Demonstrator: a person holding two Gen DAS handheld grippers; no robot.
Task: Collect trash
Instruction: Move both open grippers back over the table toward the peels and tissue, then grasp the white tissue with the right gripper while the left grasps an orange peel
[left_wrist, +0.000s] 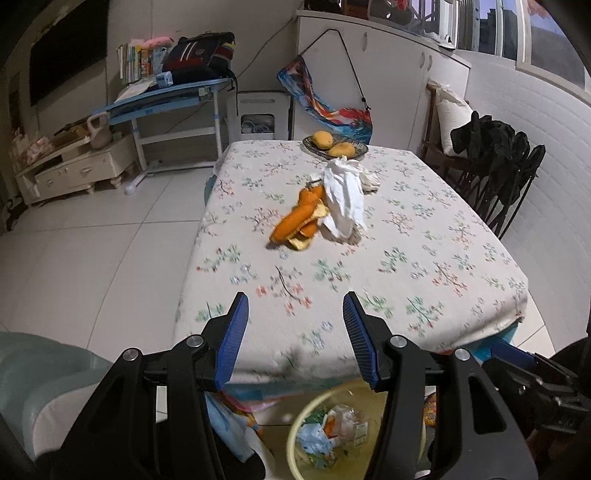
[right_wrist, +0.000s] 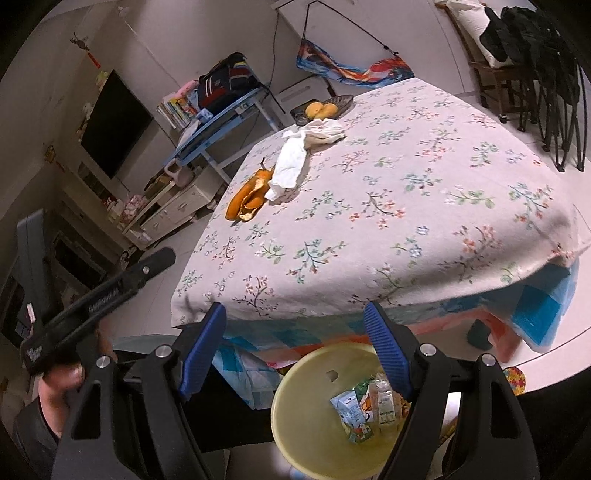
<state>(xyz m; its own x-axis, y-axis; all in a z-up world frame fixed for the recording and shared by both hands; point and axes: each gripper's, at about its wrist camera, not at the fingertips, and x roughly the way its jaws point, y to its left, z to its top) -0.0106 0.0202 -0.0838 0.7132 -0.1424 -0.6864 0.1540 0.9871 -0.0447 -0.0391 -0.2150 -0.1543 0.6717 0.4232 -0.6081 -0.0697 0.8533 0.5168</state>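
Note:
Orange peel (left_wrist: 298, 220) (right_wrist: 248, 195) lies on the flowered tablecloth, with a crumpled white tissue (left_wrist: 345, 199) (right_wrist: 290, 164) right beside it. A yellow bin (left_wrist: 314, 452) (right_wrist: 314, 391) stands on the floor below the table's near edge and holds cartons and wrappers. My left gripper (left_wrist: 295, 306) hovers over the near edge of the table, open, with nothing between its blue pads. My right gripper (right_wrist: 295, 317) hangs above the bin, open and empty. The peel and tissue lie well beyond both grippers.
A dark plate (left_wrist: 360, 146) (right_wrist: 343, 101) with two mangoes sits at the table's far end beside more crumpled tissue (right_wrist: 325, 131). Folded black chairs (left_wrist: 506, 173) stand to the right, a blue desk (left_wrist: 166, 99) and low cabinet to the left. A hand (right_wrist: 62, 380) grips the left tool.

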